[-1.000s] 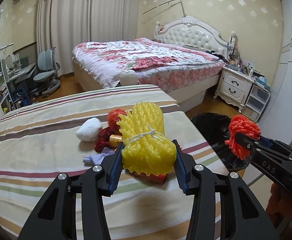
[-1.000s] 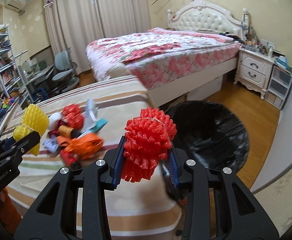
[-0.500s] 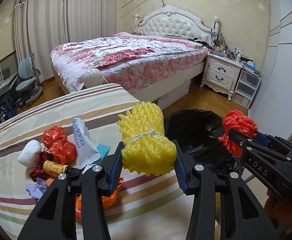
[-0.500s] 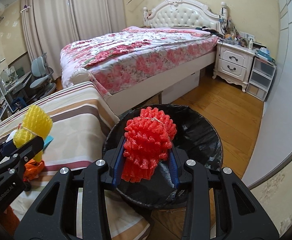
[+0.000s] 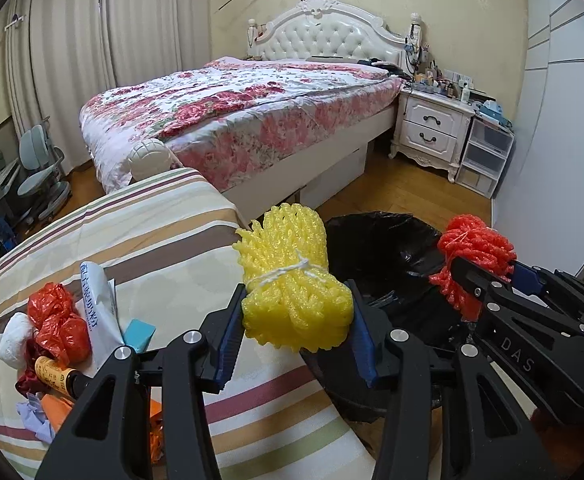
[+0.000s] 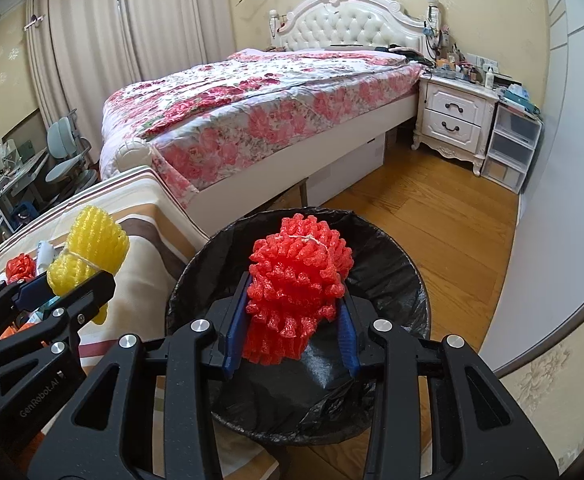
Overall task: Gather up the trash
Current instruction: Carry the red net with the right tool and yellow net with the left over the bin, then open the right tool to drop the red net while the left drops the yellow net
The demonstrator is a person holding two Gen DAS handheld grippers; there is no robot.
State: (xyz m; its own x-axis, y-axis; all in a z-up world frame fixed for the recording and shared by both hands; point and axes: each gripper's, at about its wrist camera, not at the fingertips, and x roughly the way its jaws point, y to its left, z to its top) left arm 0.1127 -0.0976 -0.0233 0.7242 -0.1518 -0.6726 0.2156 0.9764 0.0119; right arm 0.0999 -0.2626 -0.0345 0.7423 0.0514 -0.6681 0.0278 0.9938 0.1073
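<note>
My left gripper (image 5: pixel 294 336) is shut on a yellow foam net bundle (image 5: pixel 292 280) tied with white string, held over the striped table's right edge, beside the bin. My right gripper (image 6: pixel 292 330) is shut on a red foam net bundle (image 6: pixel 298 284) and holds it above the open black-lined trash bin (image 6: pixel 388 264). The bin also shows in the left wrist view (image 5: pixel 376 236), with the right gripper (image 5: pixel 472 284) and its red bundle (image 5: pixel 472 248) over it. The left gripper (image 6: pixel 80 280) and yellow bundle (image 6: pixel 92 244) show at the left of the right wrist view.
More trash lies on the striped tablecloth (image 5: pixel 164 224): red plastic bag (image 5: pixel 58 322), white wad (image 5: pixel 14 340), white wrapper (image 5: pixel 96 296), teal box (image 5: pixel 138 334), small bottle (image 5: pixel 54 374). A floral bed (image 5: pixel 244 112), nightstand (image 5: pixel 432 128) and wood floor (image 6: pixel 444 208) lie beyond.
Both grippers have swung right from over the table toward the bin, each still holding its bundle. The red bundle now hangs over the bin's mouth and the yellow one nears its rim.
</note>
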